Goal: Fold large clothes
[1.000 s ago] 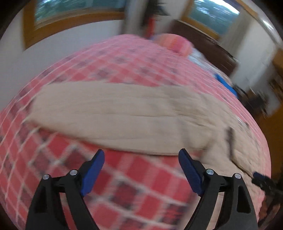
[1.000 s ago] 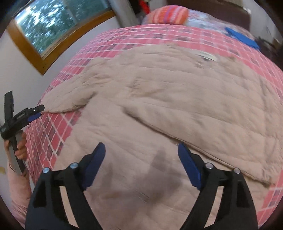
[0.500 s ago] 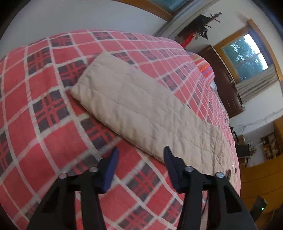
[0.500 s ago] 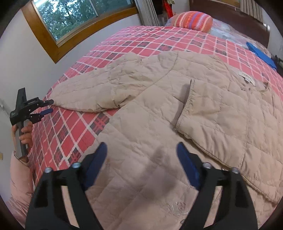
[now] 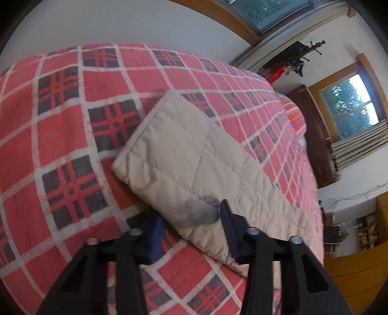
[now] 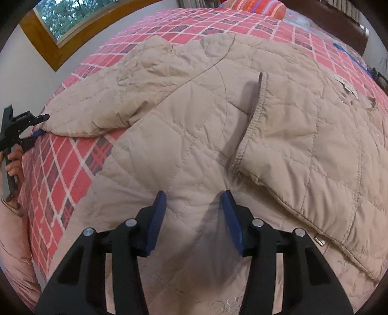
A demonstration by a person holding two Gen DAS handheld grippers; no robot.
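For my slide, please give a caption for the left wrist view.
Open left gripper straddling the cuff edge of a beige quilted jacket sleeve on a red plaid bedspread.

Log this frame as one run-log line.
task: fold jacket | left gripper: open, straddling sleeve cuff | right gripper: open over jacket body | bedspread

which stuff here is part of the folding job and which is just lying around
Part of the job:
- beige quilted jacket
- its sleeve, straddled by the left tongs
- right tongs, open over the jacket

Just lying about:
- striped pillow
- blue item near the bed's far edge
- plaid bedspread
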